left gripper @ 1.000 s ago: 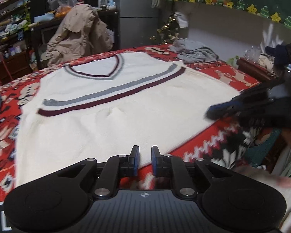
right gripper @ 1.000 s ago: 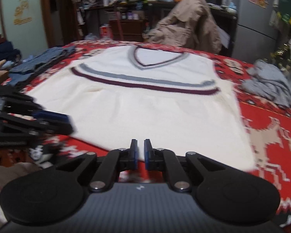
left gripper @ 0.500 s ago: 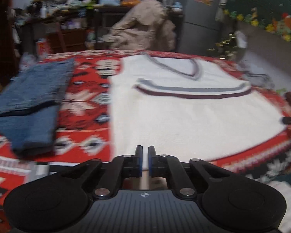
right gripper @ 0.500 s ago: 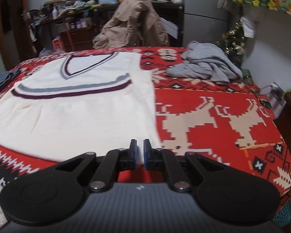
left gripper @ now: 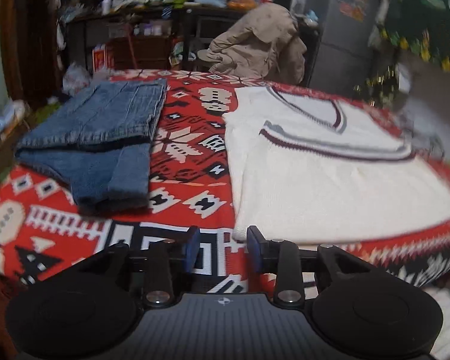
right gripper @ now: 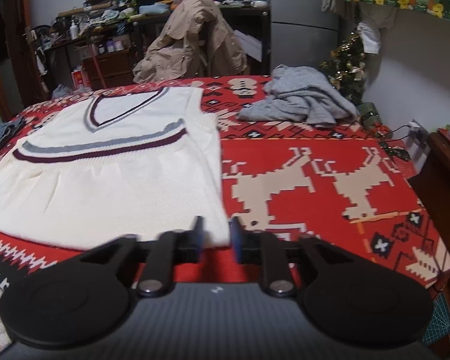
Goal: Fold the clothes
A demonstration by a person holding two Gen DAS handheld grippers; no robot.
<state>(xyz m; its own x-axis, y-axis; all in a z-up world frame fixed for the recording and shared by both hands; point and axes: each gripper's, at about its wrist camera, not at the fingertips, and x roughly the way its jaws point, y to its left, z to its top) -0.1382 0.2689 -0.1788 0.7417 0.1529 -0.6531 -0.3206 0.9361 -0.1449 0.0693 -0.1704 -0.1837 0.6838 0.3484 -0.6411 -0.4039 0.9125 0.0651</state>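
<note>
Left wrist: left hand-held gripper (left gripper: 222, 247) open, empty, near vest (left gripper: 330, 177) corner

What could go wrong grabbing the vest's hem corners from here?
1. The left gripper is open beside the white vest's corner, mostly over the red blanket; closing may pinch blanket too.
2. The right gripper straddles the other corner's very edge; the knit could slip out.

Vest (right gripper: 111, 186): cream ribbed knit, matt, soft. Blanket (right gripper: 330, 156): woven patterned cloth, matt. Jeans (left gripper: 105, 138): faded denim, coarse. Grey garment (right gripper: 303, 102): soft knit. Left hand-held gripper (left gripper: 222, 247) and right hand-held gripper (right gripper: 215, 235): matt black plastic, bright metal pivot screws.
</note>
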